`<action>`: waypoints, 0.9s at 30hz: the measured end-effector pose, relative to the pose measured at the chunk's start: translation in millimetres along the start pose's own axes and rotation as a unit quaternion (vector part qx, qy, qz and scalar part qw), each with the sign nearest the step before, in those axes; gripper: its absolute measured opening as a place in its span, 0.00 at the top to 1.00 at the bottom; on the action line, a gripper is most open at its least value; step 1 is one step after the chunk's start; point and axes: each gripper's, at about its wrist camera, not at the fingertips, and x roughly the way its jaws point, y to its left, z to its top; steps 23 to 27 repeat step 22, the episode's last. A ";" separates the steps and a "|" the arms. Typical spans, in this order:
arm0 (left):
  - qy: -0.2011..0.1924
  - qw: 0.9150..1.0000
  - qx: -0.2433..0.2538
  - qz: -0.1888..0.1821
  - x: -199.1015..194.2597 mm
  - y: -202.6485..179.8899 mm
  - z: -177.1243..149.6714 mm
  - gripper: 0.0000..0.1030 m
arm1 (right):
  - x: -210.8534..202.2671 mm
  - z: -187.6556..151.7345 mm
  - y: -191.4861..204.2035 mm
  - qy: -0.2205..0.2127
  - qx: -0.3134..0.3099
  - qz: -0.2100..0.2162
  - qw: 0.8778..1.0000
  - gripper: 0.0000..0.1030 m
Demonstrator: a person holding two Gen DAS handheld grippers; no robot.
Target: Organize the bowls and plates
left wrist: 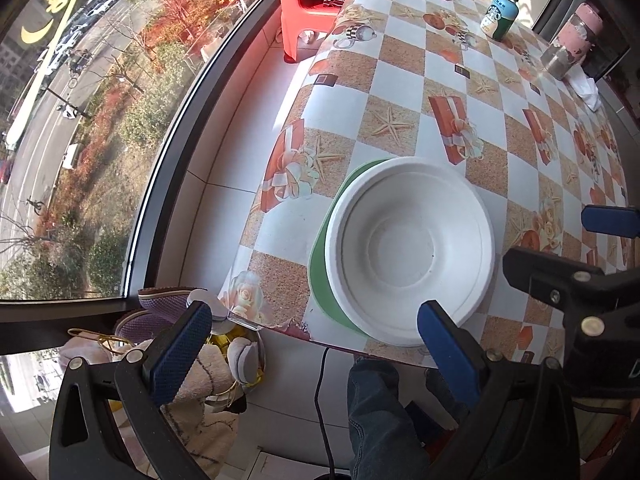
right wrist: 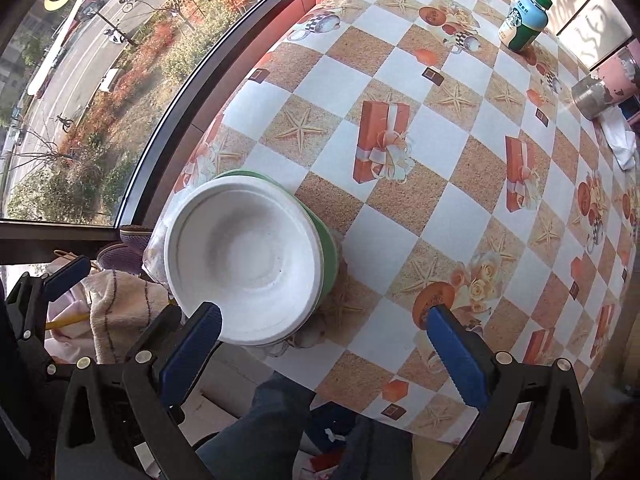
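Note:
A white bowl [left wrist: 408, 248] [right wrist: 244, 264] rests in a green plate [left wrist: 320, 268] [right wrist: 330, 248] at the near left corner of the table [left wrist: 400, 76] with its checked cloth. My left gripper [left wrist: 314, 310] hangs open over the table's near edge; its right fingertip overlaps the bowl's near rim and its left one is off the table. My right gripper [right wrist: 324, 314] is open too, just right of the bowl, its left fingertip over the bowl's near rim. Nothing is held. In the left wrist view, the right gripper [left wrist: 560, 240] shows at the right edge.
A green-capped bottle [left wrist: 500, 16] [right wrist: 524, 20], a pink-lidded jar [left wrist: 572, 40] and a white tissue [left wrist: 588, 88] stand at the table's far side. A red stool [left wrist: 312, 8] is beyond the table. A window runs along the left. A towel [left wrist: 200, 400], slippers and a person's leg [left wrist: 380, 412] are below.

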 end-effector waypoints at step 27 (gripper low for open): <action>0.006 1.000 -0.023 0.006 5.8 7.4 -1.0 0.00 | 4.0 0.9 7.4 0.008 -0.006 0.007 1.000 0.00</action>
